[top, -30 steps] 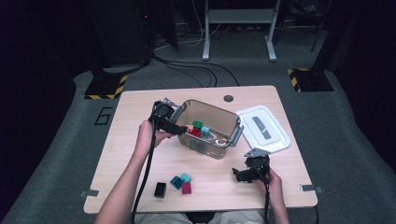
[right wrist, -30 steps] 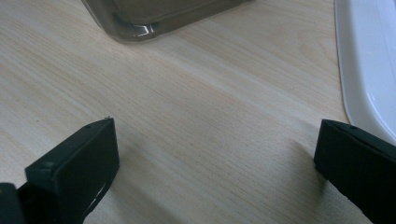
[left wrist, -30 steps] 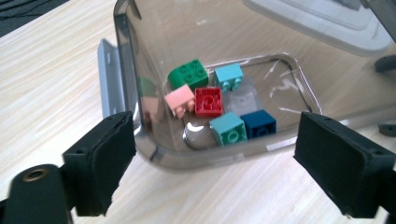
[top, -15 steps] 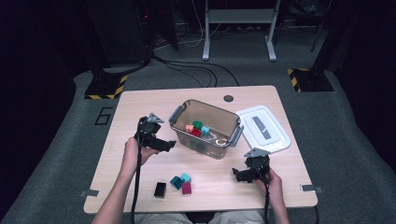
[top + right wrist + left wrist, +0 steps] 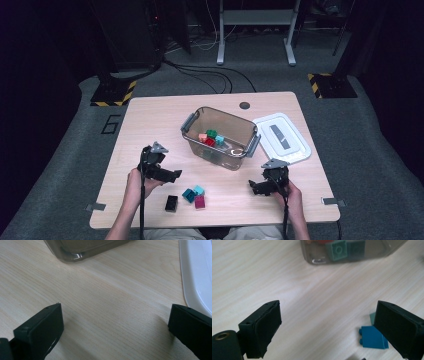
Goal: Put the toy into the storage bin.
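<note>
Nearest edge, loose pieces: small black plastic brick (image 5: 171,203), dark teal plastic brick (image 5: 188,194), light teal brick (image 5: 199,189) and magenta brick (image 5: 200,202), clustered between the two hands, the last three touching or nearly so.
Left gripper (image 5: 170,175): jaws wide apart, empty, just above the wood near the cluster; dark teal brick beside one jaw in the left gripper view (image 5: 373,337).
Right gripper (image 5: 255,187): jaws spread, nothing between them, low over bare pale wooden table (image 5: 150,125).
Middle, container: clear plastic bin with grey handles (image 5: 235,131), lid off, a few coloured bricks inside.
Right of bin: white plastic lid (image 5: 281,137), flat on the table.
Handling, judged: bricks light, rigid, smooth-sided, likely to skid; best pinched across flat opposite sides, not over studs.
Likely aim, guessed: loose bricks into bin.
</note>
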Demonstrator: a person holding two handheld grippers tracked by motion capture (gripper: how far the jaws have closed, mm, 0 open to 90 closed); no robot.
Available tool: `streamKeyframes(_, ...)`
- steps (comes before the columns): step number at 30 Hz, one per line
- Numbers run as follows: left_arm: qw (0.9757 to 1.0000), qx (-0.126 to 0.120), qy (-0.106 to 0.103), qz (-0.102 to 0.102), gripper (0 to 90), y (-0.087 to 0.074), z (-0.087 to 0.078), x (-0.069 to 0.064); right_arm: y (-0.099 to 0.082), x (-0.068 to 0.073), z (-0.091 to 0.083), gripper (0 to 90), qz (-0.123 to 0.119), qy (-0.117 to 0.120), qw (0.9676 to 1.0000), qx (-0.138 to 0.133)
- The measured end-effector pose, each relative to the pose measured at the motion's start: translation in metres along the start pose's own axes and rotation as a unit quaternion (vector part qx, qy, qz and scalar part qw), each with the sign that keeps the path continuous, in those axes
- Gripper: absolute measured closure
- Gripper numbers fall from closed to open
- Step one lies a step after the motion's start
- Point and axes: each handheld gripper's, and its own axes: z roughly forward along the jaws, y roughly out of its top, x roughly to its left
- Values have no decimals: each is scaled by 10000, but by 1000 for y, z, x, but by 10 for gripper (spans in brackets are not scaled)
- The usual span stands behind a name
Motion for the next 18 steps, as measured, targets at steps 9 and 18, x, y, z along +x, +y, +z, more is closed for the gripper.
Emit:
streamKeyframes(9,9997,94,-88,-211,60,-32,13,-12,0,0,0,0,2,-4,10000,-1)
streamKeyframes(18,9989,291,-141,-326,80,-58,21,-25,0,0,0,0,-1,-2,10000,-1)
